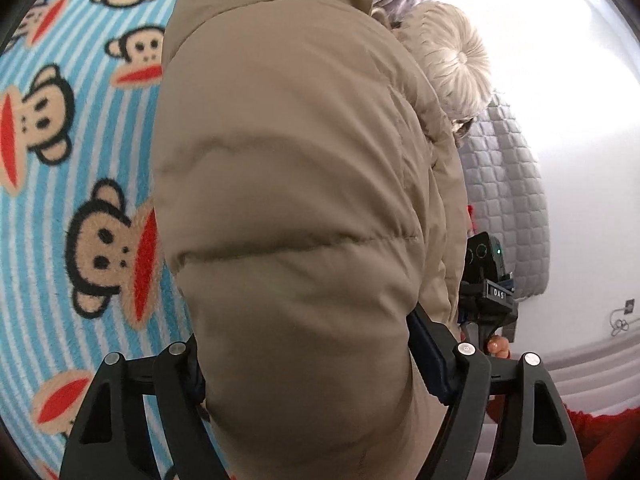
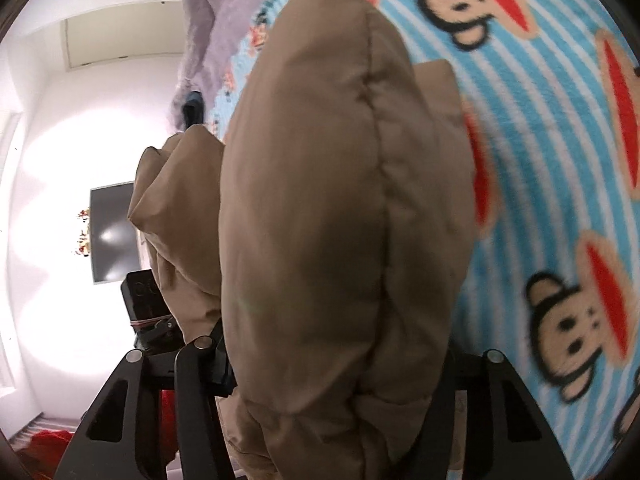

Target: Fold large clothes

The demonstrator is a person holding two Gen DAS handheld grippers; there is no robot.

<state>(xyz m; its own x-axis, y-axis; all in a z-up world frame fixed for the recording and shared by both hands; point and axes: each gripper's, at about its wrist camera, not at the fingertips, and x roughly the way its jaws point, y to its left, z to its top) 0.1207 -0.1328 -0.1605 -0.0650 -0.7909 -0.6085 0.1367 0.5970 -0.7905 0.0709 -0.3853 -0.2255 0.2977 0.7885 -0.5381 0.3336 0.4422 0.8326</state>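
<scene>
A puffy tan quilted jacket [image 1: 288,200] fills the middle of both wrist views, lifted above a bed blanket [image 1: 60,160] with blue stripes and monkey faces. A pale fur trim [image 1: 452,56] shows at its far end. My left gripper [image 1: 312,368] is shut on a thick fold of the jacket, its blue pad [image 1: 428,356] pressed into the fabric. In the right wrist view my right gripper [image 2: 340,372] is shut on another bulging fold of the jacket [image 2: 328,220]. Each view shows the other gripper's black body beside the jacket, the right one [image 1: 488,280] and the left one [image 2: 144,300].
A grey quilted cover [image 1: 504,184] hangs at the bed's side. Pale lavender fabric [image 2: 212,40] lies at the far end of the blanket [image 2: 560,160]. A dark screen [image 2: 112,232] hangs on the white wall. Red cloth [image 1: 600,428] lies low near the floor.
</scene>
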